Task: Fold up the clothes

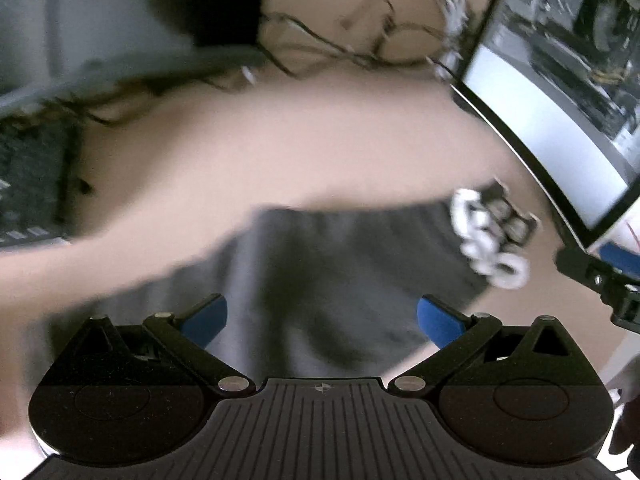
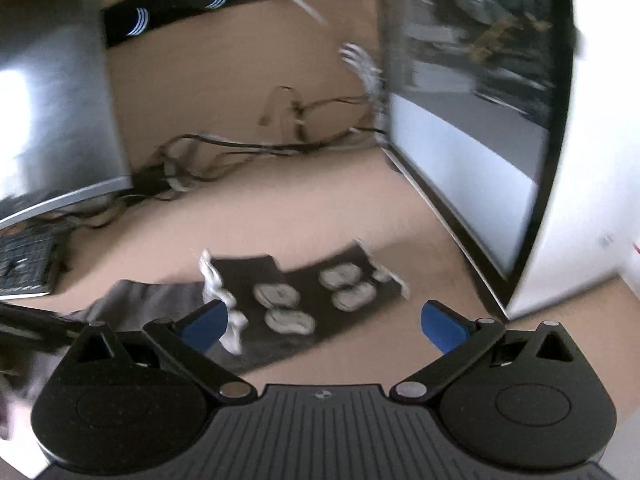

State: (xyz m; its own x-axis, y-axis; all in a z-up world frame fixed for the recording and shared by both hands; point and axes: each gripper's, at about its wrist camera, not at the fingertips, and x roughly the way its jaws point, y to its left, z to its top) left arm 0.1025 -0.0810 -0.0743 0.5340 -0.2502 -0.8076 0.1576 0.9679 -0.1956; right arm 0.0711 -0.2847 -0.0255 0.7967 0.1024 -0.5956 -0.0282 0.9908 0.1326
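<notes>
Tools both agape above grey garment.

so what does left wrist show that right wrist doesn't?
Left wrist only: the grey garment filling the space ahead of its open jaws, and the right gripper's tip at the frame's right edge. Right wrist only: the dark printed garment spread out with its pale oval prints, and a black bar with blue marks on the wall. Both: tan tabletop, cables, keyboard.
</notes>
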